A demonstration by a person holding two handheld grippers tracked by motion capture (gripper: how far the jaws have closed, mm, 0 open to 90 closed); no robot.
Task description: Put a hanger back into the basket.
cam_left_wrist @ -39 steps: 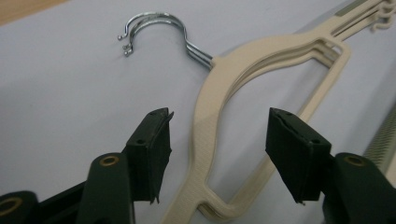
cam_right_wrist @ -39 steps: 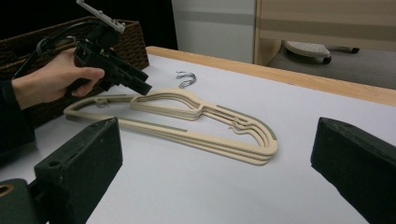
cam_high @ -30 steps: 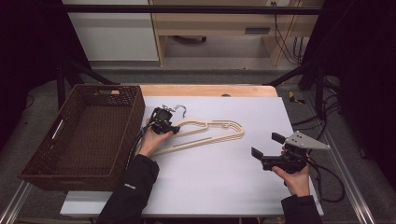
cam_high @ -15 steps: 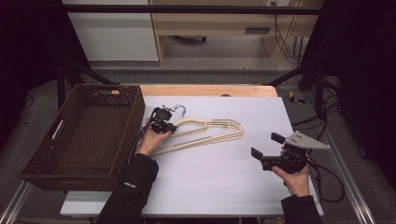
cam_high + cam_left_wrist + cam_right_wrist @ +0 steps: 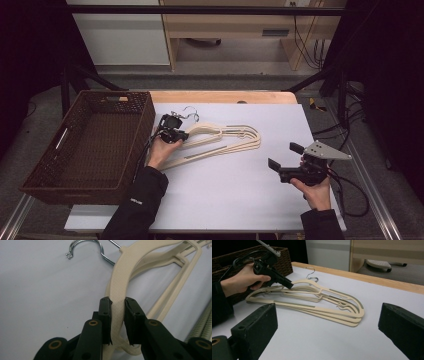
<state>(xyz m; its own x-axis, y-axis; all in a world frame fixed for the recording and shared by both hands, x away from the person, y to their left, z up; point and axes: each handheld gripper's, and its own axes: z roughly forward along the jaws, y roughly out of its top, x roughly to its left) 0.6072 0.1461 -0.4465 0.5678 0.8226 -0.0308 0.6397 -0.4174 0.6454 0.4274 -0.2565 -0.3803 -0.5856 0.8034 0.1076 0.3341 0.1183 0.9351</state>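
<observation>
Now left tongs [image 5: 117, 322] just closed on cream hanger [image 5: 220, 142], long axis across table, hook [image 5: 189, 114] leftward, right tongs [image 5: 282, 162] wide open, empty.

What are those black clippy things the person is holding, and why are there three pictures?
Those are grippers: hand-held tools with two black jaws that pinch, like big tweezers. A person holds one in each hand.

One picture comes from a camera up high, looking down at the white table. The other two come from little cameras riding on the grippers, looking along their jaws.

On the table lies a stack of cream hangers with silver hooks. A brown woven basket sits beside them, at the table's left edge.

The left gripper has just been closing its jaws, and now they pinch the top hanger near its hook. You can see that up close in the left gripper view.

The right gripper holds nothing. Its jaws stand wide apart over the table, to the right of the hangers.
</observation>
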